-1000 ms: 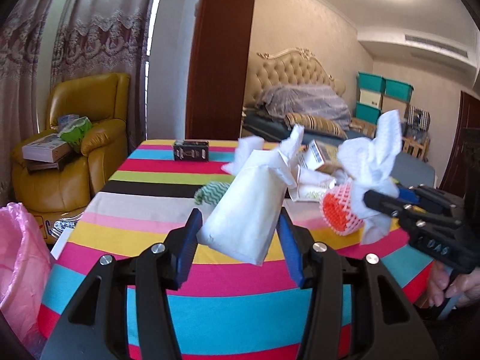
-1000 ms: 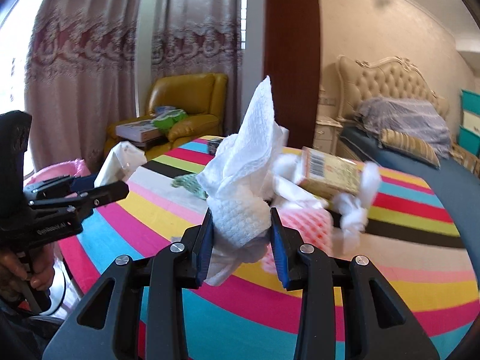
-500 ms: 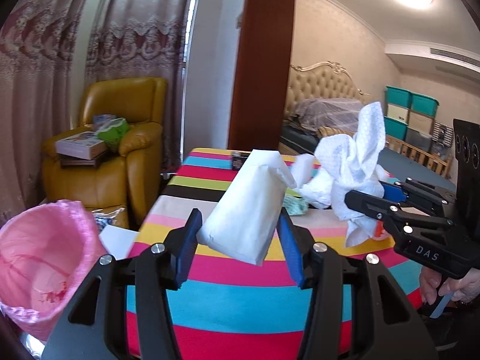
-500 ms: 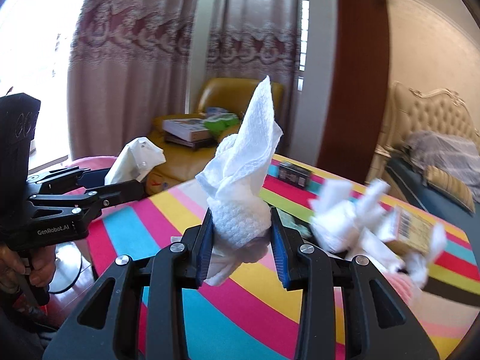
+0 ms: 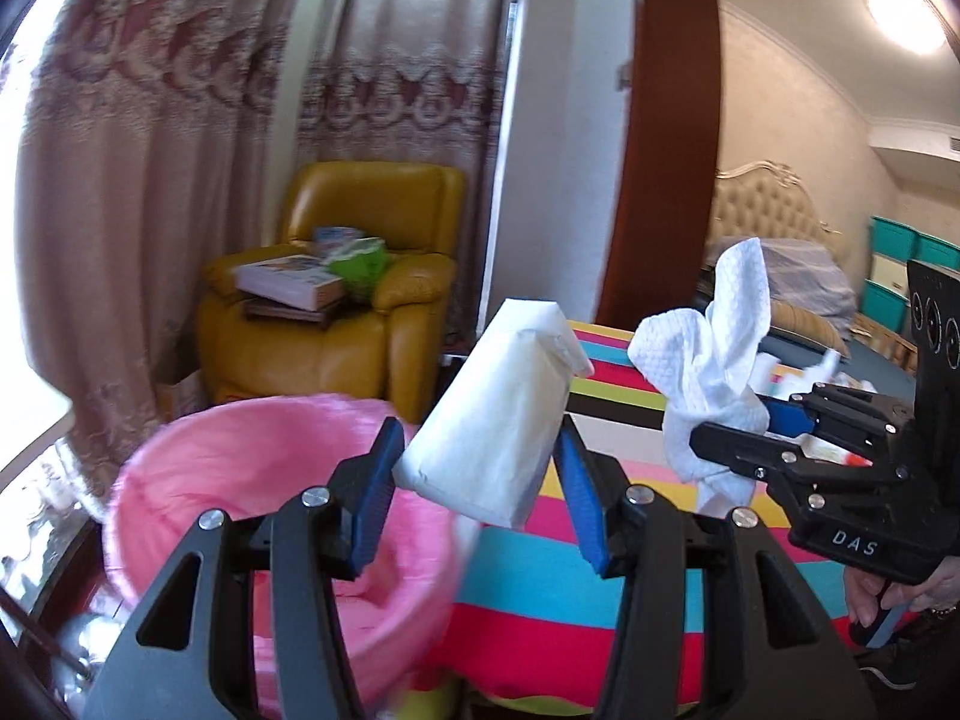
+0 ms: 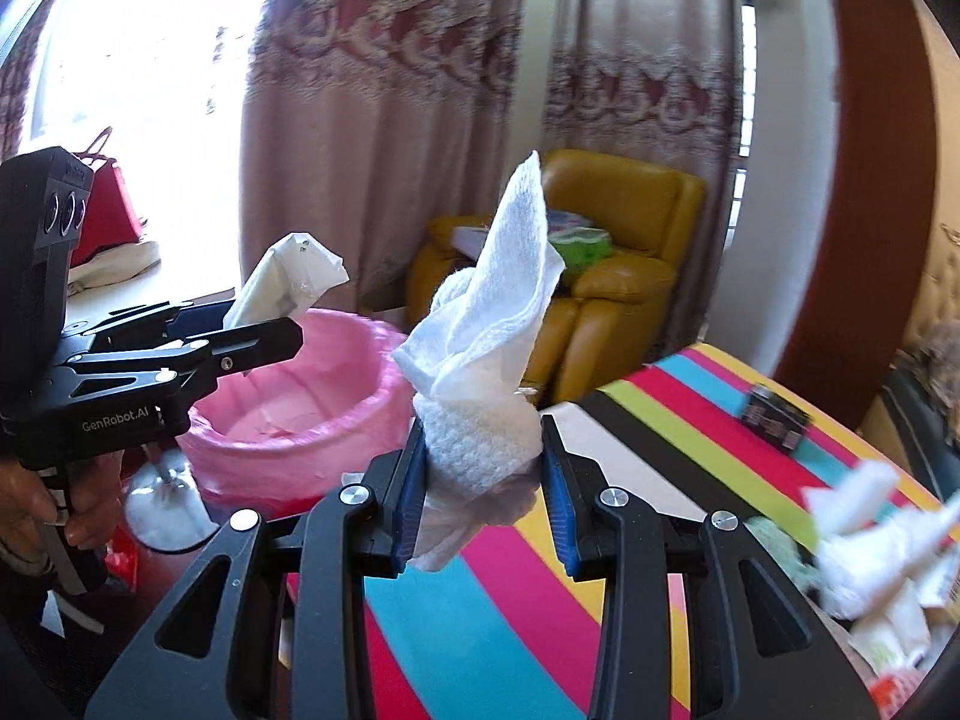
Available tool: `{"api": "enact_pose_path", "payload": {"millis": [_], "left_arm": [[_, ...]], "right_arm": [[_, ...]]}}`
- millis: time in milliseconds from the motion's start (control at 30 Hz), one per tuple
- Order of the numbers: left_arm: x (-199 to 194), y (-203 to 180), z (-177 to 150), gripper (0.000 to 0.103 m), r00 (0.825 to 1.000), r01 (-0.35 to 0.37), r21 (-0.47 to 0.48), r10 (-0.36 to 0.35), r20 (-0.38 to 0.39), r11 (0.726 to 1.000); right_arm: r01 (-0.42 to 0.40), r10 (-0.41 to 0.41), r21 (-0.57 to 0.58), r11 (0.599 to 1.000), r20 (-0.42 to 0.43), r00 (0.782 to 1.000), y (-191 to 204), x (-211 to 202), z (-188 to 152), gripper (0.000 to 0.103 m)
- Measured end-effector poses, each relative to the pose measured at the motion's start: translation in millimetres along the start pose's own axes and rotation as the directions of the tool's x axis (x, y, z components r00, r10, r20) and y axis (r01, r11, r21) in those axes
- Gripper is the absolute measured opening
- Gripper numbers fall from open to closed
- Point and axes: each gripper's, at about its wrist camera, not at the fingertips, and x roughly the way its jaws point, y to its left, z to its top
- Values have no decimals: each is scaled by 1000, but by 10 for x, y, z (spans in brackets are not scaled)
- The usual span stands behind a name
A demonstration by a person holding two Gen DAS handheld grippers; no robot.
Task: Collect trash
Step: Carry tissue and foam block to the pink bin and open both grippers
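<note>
My left gripper (image 5: 477, 480) is shut on a white paper packet (image 5: 498, 414) and holds it near the edge of the striped table, beside a bin lined with a pink bag (image 5: 264, 492). My right gripper (image 6: 483, 480) is shut on a crumpled white tissue (image 6: 486, 360) and hangs over the table's edge, right of the pink bin (image 6: 300, 408). The left gripper (image 6: 264, 336) shows in the right wrist view above the bin's rim. The right gripper (image 5: 720, 444) with its tissue shows in the left wrist view.
More white tissue scraps and packaging (image 6: 876, 540) lie on the striped table (image 6: 660, 450), with a small dark box (image 6: 774, 417) farther back. A yellow armchair (image 5: 336, 312) with books stands behind the bin, curtains behind it. A bed (image 5: 798, 276) lies beyond the table.
Both grippers have swung left, away from the trash pile on the table and toward the pink bin, which now fills the lower left. Each keeps its hold.
</note>
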Motion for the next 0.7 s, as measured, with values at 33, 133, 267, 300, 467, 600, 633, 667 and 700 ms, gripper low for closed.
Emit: {"api": "enact_pose_path", "payload": {"millis": [33,133,267,300,467,600,633,667,700], "left_arm": [[-20,95,-9,50,1000,-19,-8,19,-1,1000],[-41,374,-35,50,998,-69,-36,69,-15,997],[23,775,-94,50,987,-155,-62,151,-61,986],[83,876,-83,50,985,-165,-72,160,-71,984],[232,1354,-169,50,972,-218,-155,200,-121,964],[356,1507,-229,50,963,-246,-162,223,-149,956],[351,1558,-241,50,960,-262,-169,239,-145,950],[345,1579,-238,53,961,-264,-183,241,-138,947],[335,1589,-252,58,961,-266,-197,242,-135,944]], "right_arm": [[-12,12,-3,1000,-3,1000,38,45,21,35],[-58,58,-10,998,-24,998,202,266,140,35],[-107,106,-26,994,-49,993,408,564,286,35],[-117,115,-28,993,-56,992,435,626,317,35],[-165,160,-50,985,-92,983,691,1011,475,36],[-190,182,-63,980,-117,976,834,1227,516,39],[-205,195,-66,977,-127,973,876,1286,523,40],[-215,204,-69,974,-136,969,903,1323,525,45],[-217,204,-77,973,-144,968,926,1349,518,57]]}}
